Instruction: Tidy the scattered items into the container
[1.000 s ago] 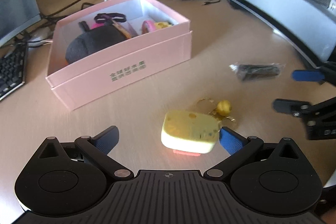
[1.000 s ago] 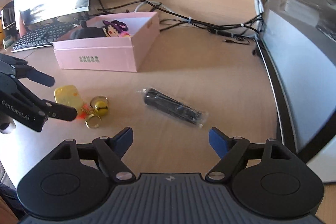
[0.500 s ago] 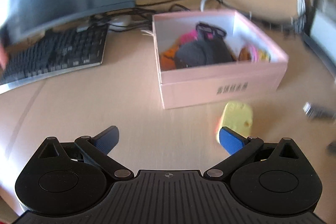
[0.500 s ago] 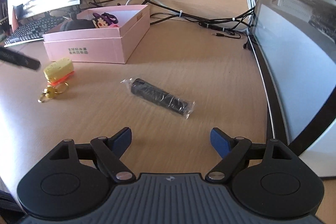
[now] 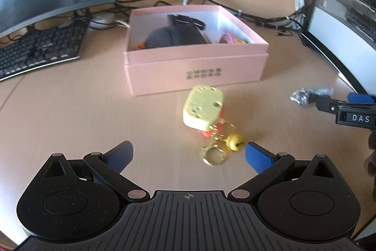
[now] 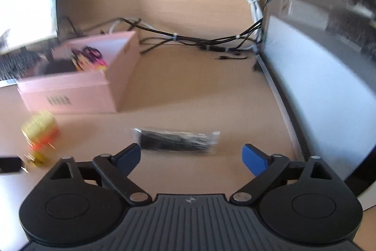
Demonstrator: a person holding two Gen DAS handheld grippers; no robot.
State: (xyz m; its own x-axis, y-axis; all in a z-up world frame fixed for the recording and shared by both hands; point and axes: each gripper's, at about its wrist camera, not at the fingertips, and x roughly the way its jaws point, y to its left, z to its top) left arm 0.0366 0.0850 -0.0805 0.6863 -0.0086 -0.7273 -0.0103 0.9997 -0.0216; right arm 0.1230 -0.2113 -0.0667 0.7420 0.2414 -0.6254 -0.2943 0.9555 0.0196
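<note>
Two grippers work over a wooden desk (image 5: pixel 58 114), and we record each in turn, nearest things first.

Our left gripper (image 5: pixel 189 157) stands wide and released, nothing between its blue pads (image 5: pixel 257 158). Just ahead of it, on bare desk, lies a gold key ring with a small bell (image 5: pixel 232 141), chained to a yellow keychain charm (image 5: pixel 203 107) that rests just in front of the pink box (image 5: pixel 197 73). We note the charm is near the box's front wall but apart from it.

Our right gripper (image 6: pixel 190 155) has its jaws opening, and they grasp nothing. A black item in a clear plastic bag (image 6: pixel 176 140) lies on the desk just beyond the fingertips, not between the pads. In the left wrist view the same bag sits toward the desk's right edge, beside a curved monitor (image 5: pixel 340 39).

The pink box stands open near the middle of the desk and already holds a dark rounded object (image 5: pixel 175 35) and some pink and yellow pieces. Behind it, along the desk's far edge, run black cables (image 5: pixel 253 15); a keyboard (image 5: pixel 40 48) lies toward the far left corner. The right wrist view is blurred.
</note>
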